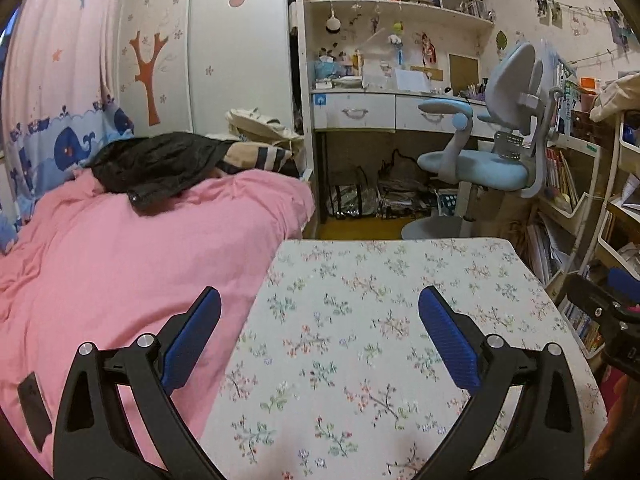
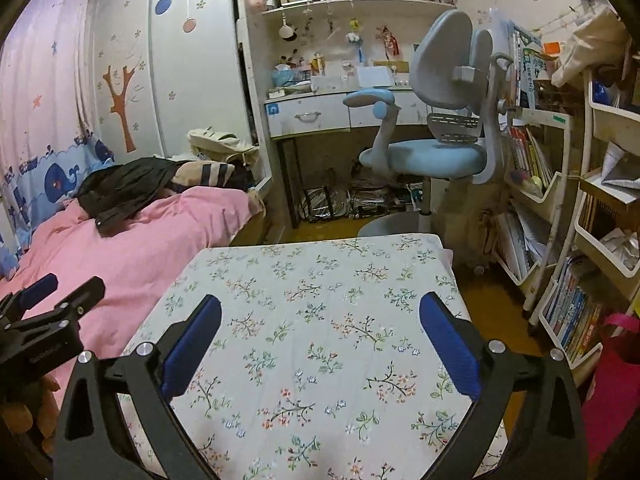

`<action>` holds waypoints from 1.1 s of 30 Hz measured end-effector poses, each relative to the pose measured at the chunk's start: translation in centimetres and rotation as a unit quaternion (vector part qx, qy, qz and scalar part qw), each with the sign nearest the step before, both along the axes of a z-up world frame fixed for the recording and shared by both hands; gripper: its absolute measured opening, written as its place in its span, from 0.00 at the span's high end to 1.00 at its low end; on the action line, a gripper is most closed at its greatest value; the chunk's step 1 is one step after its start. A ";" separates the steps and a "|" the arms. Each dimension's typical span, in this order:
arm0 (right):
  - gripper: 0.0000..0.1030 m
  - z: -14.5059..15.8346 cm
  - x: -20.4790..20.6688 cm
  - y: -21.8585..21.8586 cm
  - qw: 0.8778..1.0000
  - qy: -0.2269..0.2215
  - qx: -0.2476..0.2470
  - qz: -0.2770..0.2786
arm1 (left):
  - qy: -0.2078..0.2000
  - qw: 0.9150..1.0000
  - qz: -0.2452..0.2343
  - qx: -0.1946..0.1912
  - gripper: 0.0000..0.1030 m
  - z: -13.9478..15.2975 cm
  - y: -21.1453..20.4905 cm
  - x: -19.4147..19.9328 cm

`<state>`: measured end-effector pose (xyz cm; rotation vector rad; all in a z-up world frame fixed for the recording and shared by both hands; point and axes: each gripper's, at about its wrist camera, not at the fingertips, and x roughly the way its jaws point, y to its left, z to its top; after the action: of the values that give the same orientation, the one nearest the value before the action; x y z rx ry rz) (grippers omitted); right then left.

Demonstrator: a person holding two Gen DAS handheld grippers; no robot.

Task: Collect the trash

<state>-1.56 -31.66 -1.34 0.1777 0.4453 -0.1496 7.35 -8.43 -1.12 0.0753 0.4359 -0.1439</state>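
Note:
My left gripper is open and empty, held above the near left part of a table with a floral cloth. My right gripper is open and empty above the same floral table. The left gripper also shows at the left edge of the right wrist view. The right gripper's body shows at the right edge of the left wrist view. No trash shows on the cloth in either view. A pink bag stands on the floor to the right of the table.
A bed with a pink cover lies left of the table, with a black garment on it. A blue desk chair stands beyond the table before a white desk. Book racks line the right side.

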 end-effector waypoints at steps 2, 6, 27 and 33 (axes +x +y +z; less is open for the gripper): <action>0.07 -0.1 0.2 0.1 1.000 0.004 0.000 0.000 | 0.002 1.000 0.000 -0.004 0.07 -0.1 0.0 0.1; 0.07 0.1 0.0 0.7 1.000 0.002 -0.007 0.011 | 0.012 1.000 -0.006 -0.007 0.07 -0.3 0.0 0.1; 0.07 0.4 0.0 0.8 1.000 -0.003 -0.003 0.003 | 0.007 1.000 -0.017 0.003 0.07 0.1 -0.6 -1.4; 0.07 0.3 0.0 1.0 1.000 -0.003 -0.010 0.005 | 0.011 1.000 -0.006 0.001 0.07 0.2 -0.3 -1.1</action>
<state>-1.55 -30.65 -1.01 0.1566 0.4377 -0.1432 6.20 -8.72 -0.90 0.0787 0.4568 -0.1571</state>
